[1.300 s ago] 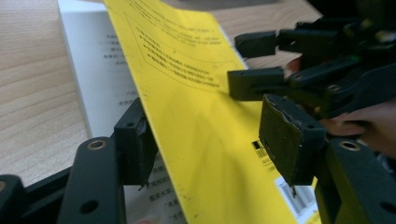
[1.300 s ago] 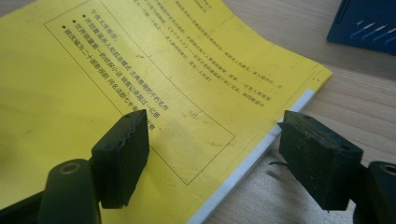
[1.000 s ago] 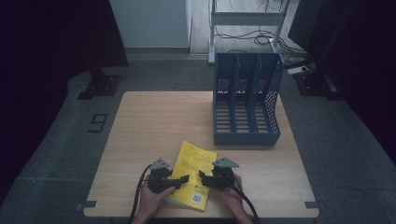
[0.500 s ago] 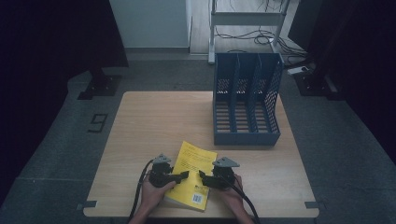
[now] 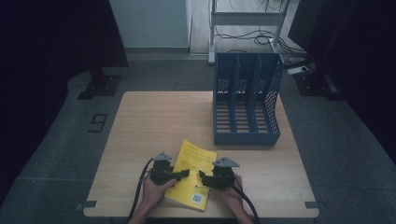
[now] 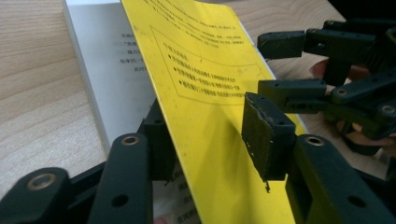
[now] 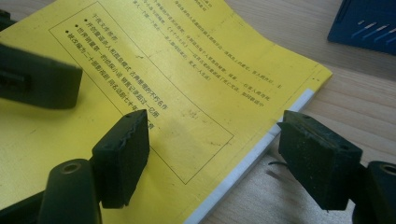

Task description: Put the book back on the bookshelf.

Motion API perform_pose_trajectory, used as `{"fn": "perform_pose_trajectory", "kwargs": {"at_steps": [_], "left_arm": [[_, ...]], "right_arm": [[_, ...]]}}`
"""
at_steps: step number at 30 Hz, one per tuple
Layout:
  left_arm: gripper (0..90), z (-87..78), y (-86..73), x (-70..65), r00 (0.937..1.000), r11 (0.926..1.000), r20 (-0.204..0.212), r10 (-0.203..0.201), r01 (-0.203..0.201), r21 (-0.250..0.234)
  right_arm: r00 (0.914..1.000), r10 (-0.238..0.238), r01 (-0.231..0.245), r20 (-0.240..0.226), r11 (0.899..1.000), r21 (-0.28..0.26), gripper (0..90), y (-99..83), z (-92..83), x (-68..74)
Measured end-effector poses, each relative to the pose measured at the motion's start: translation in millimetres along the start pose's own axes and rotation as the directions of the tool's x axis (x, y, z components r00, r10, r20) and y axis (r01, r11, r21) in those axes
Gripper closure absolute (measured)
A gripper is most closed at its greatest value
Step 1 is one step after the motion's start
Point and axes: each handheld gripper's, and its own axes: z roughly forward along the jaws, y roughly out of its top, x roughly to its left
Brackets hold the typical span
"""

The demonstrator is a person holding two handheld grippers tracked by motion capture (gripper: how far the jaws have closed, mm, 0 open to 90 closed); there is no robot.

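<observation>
Yellow paperback book (image 5: pixel 192 175) lying flat at the near edge of the wooden table (image 5: pixel 154 121), back cover up, barcode toward the person. Left gripper (image 5: pixel 181 174) reaching in from the book's left side, jaws apart and straddling the lifted yellow cover (image 6: pixel 210 116): one jaw under it against the white page, the other above it, not pressed shut. White inner page (image 6: pixel 109 74) with printed lines exposed beneath that raised cover. Right gripper (image 5: pixel 203 176) coming in from the book's right side, jaws spread wide, one pad over the yellow cover, the other out past the page edge above bare wood. Both hands just behind, at the table's near edge. Blue three-slot file rack (image 5: pixel 246 102) standing upright at the far right, well apart from the book, slots empty.
</observation>
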Motion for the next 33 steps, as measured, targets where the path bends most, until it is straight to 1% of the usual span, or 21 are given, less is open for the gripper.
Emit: {"fn": "perform_pose_trajectory", "kwargs": {"at_steps": [1,3,4,7,12,13,14,17,24,25,27,28,29,31,33], "left_arm": [[58.4,-0.5,-0.8,-0.7,1.0,1.0,-0.005,0.005,-0.005,-0.004],[59.5,-1.0,-0.6,-0.9,1.0,0.9999,-0.006,0.004,-0.004,-0.01],[61.4,-1.3,-0.3,-1.2,0.9999,0.9999,-0.009,0.005,-0.005,-0.014],[64.9,-1.0,-0.1,-3.1,0.9995,0.9995,-0.025,0.02,-0.021,-0.023],[71.7,-2.5,-0.2,-5.1,0.9993,0.9988,-0.027,0.027,-0.028,-0.04],[73.9,-3.5,0.1,-6.3,0.999,0.9983,-0.028,0.036,-0.037,-0.046],[75.1,-3.5,0.1,-6.3,0.999,0.9983,-0.028,0.036,-0.037,-0.046],[78.6,-4.8,0.1,-7.4,0.9991,0.9973,-0.019,0.038,-0.039,-0.063],[82.1,-6.6,-0.1,-9.3,0.9988,0.995,-0.006,0.049,-0.049,-0.087],[82.1,-7.3,-0.2,-10.1,0.9985,0.994,-0.003,0.054,-0.054,-0.095],[83.9,-8.9,-0.1,-14.6,0.997,0.99,-0.008,0.078,-0.078,-0.118],[84.1,-8.9,-0.1,-14.6,0.997,0.99,-0.008,0.078,-0.078,-0.118],[84.5,-10.0,0.4,-16.2,0.996,0.9877,-0.01,0.088,-0.089,-0.129],[84.8,-10.3,0.6,-16.5,0.9961,0.9872,-0.007,0.087,-0.088,-0.133],[85.4,-10.8,1.1,-16.1,0.9968,0.9871,0.004,0.08,-0.079,-0.139]], "right_arm": [[1.0,0.0,0.0,0.0,1.0,0.0,24.3,0.0,0.0,0.0],[1.0,0.0,0.0,0.0,1.0,0.0,24.3,0.0,0.0,0.0],[1.0,-0.001,0.001,0.0,1.0,-0.001,24.3,-0.1,0.0,-0.1],[1.0,-0.001,0.001,0.0,1.0,-0.001,24.3,0.0,0.0,-0.1],[1.0,0.0,0.0,0.0,1.0,0.001,24.3,0.0,0.0,0.1],[1.0,-0.001,0.001,0.0,1.0,-0.001,24.3,0.0,0.0,-0.1],[1.0,-0.001,0.001,0.0,1.0,-0.001,24.3,0.0,0.0,-0.1],[1.0,0.003,-0.003,-0.002,1.0,-0.002,24.0,0.0,0.1,-0.4],[0.9998,0.016,-0.016,-0.012,1.0,-0.002,23.0,0.8,0.8,-2.2],[0.9998,0.017,-0.017,-0.014,1.0,-0.003,23.0,0.9,0.7,-2.5],[0.9991,0.026,-0.027,-0.033,1.0,-0.011,22.8,0.9,-0.1,-4.9],[0.9991,0.026,-0.027,-0.033,1.0,-0.011,22.8,0.9,-0.1,-4.9],[0.9979,0.044,-0.044,-0.048,0.999,-0.013,23.9,0.5,-0.9,-6.8],[0.9975,0.048,-0.049,-0.052,0.999,-0.015,24.4,0.7,-1.5,-7.2],[0.9985,0.024,-0.025,-0.049,0.999,-0.025,26.7,1.6,-3.8,-5.4]]}}
